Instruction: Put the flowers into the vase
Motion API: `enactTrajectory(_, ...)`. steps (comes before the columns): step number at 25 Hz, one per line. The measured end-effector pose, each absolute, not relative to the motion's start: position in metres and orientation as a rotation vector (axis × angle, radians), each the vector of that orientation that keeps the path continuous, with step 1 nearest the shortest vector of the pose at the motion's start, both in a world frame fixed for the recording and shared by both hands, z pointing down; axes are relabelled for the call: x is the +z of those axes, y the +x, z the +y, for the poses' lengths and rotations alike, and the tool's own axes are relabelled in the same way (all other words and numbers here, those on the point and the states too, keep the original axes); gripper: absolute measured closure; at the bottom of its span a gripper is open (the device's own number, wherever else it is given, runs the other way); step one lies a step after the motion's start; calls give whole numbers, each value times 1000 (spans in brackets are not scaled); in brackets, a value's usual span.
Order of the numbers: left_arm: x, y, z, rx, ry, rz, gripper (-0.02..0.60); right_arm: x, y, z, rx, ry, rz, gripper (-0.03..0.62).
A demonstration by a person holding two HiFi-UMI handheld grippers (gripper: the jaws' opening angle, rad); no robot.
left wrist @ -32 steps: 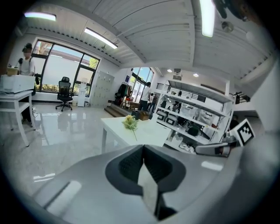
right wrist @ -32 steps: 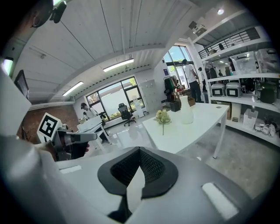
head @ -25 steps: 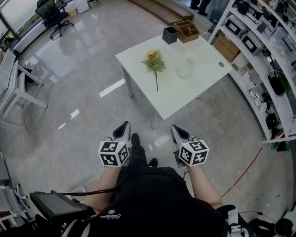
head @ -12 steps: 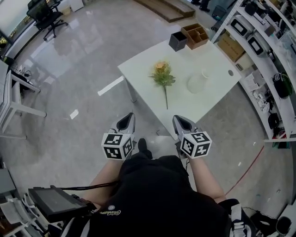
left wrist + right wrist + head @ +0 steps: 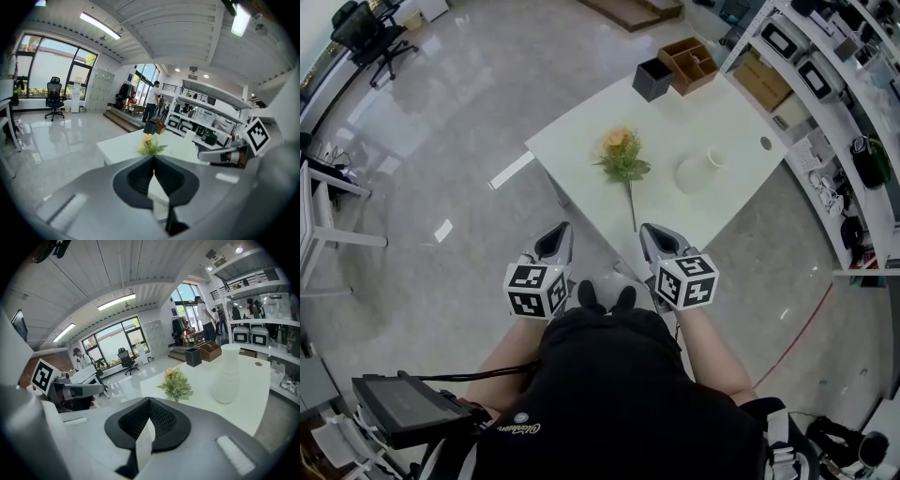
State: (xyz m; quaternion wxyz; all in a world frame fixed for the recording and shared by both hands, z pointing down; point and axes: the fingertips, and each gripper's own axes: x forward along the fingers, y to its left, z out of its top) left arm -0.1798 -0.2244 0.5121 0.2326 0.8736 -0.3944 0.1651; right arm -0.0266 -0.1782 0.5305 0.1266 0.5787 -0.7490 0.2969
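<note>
Glossy grey flooring (image 5: 441, 141) fills a large, bright workshop, with tall windows behind and white shelving (image 5: 825, 56) loaded with equipment along the right side. On it stands a square white table (image 5: 572, 155), one corner turned towards the person. A black office chair (image 5: 366, 33) sits well away at the far left.

At the table's far corner a compartmented wooden box (image 5: 692, 64) stands just beside a black square container (image 5: 653, 79). Nearer the middle, a white, narrow-necked ceramic vase (image 5: 698, 172) stands upright. To its left, apart from it, the yellow-and-green flower sprig (image 5: 622, 159) lies flat on the tabletop, its stem pointing at the near corner.

Both tools are held short of that corner, either side of it. The left gripper (image 5: 557, 231) has its jaws pressed together on nothing, and the right gripper (image 5: 648, 231) is likewise closed and empty.
</note>
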Motion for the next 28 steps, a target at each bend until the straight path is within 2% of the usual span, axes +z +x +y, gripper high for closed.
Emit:
enactTrajectory(8,511,-175,-237,447,2373,-1098,575,613,-6,-251,1015,1438,-1936,593)
enactTrajectory(9,511,-175,-237,445,2371,-1100,575,626,-4,-260,1053,1392,-1899,580)
enactTrajectory(11,511,-175,-239,444,2368,-1105,575,650,-1,-273,1128,1303,-1831,491)
enactTrajectory(12,512,-175,-239,444,2365,-1109,575,661,0,-278,1154,1270,-1803,471)
enactTrajectory(17,519,-182,-241,454,2339,-1125,575,689,6,-297,1250,1161,-1715,431)
enactTrajectory(22,521,-190,-246,468,2320,-1136,575,701,-1,-311,1308,1065,-1659,435)
enactTrajectory(28,524,-199,-251,480,2302,-1164,575,711,2,-313,1365,1004,-1582,488)
